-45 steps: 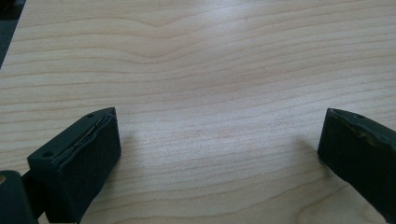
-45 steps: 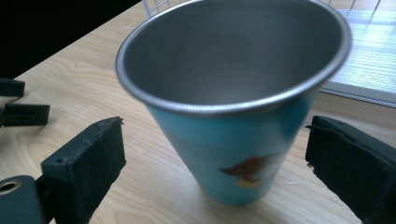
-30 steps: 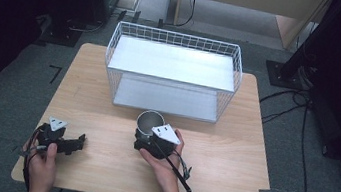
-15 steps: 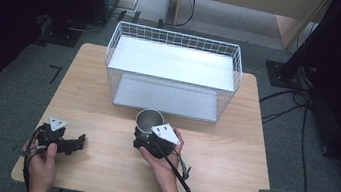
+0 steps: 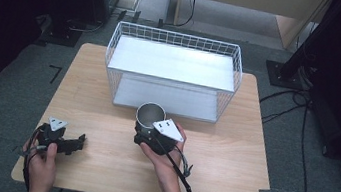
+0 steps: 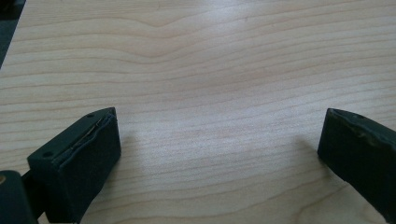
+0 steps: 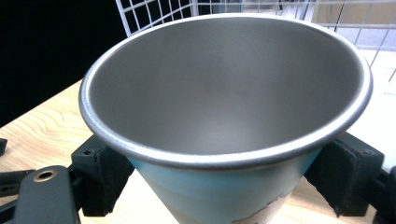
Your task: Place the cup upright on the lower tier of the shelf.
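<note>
No change from the earlier frames: my right tool [image 5: 145,134] stays clamped on the metal cup [image 5: 150,116], upright on the tabletop [image 5: 231,150] just before the wire basket [image 5: 172,71]. My left tool [image 5: 80,142] remains spread wide, resting near the tabletop's near-left corner.
</note>
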A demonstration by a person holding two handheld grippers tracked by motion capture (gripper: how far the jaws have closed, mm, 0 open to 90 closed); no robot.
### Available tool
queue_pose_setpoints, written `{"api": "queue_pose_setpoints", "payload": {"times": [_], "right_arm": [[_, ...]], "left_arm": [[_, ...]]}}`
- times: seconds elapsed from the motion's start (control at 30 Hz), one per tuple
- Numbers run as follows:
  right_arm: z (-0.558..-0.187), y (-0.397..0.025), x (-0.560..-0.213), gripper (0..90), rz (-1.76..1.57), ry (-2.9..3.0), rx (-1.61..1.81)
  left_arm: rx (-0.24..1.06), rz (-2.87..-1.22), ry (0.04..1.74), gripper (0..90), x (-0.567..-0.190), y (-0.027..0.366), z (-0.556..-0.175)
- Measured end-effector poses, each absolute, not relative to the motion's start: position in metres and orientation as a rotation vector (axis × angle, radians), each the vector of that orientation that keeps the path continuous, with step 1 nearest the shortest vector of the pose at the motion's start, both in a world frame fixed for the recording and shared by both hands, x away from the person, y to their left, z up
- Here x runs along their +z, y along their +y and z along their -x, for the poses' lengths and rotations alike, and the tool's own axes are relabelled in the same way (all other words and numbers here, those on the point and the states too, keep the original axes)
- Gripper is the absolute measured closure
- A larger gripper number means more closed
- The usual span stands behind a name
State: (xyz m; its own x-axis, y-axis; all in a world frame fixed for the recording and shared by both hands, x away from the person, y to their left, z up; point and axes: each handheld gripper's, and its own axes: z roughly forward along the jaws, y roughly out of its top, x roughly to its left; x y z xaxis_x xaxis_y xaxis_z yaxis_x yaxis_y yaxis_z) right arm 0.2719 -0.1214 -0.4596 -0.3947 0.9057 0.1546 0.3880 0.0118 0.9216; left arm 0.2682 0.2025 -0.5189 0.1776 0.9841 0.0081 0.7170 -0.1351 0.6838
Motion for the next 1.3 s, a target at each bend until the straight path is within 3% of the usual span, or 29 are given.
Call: {"api": "queue_pose_setpoints", "payload": {"times": [1.3], "right_arm": [[-0.29,-0.135,-0.385,15.8,-1.231,1.704,1.409]], "left_arm": [[0.642,-1.914,1.6,0.0,-0.519,0.202,-0.269]]}}
